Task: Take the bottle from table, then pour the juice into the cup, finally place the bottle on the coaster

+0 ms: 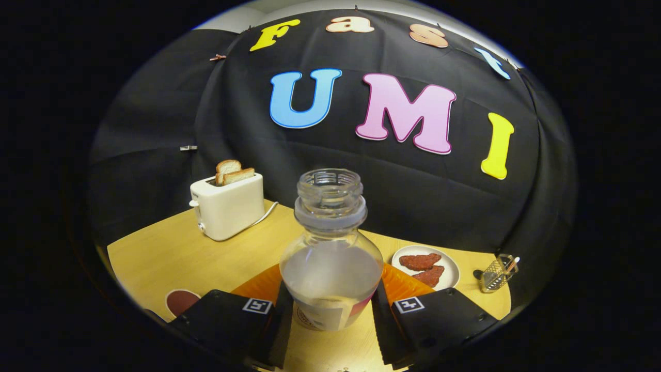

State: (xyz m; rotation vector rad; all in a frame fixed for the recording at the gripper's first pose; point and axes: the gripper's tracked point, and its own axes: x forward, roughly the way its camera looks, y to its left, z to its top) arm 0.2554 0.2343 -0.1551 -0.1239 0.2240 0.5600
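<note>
A clear plastic bottle [330, 263] stands upright between my fingers, cap off, with pale liquid filling its lower body and a label near its base. My gripper [330, 307] is shut on the bottle, one finger pressing each side of its lower half. Right behind the bottle lies a ribbed orange object [258, 285], mostly hidden; I cannot tell whether it is the cup. A round dark-red disc with a white rim [181, 301], possibly the coaster, lies on the wooden table [165, 253] just beyond the left finger.
A white toaster [230, 209] with two slices of toast [235, 173] stands at the back left, its cord trailing right. A white plate [450, 266] with reddish meat pieces [421, 261] and a small wire holder [496, 275] sit at the right, near the black cloth wall.
</note>
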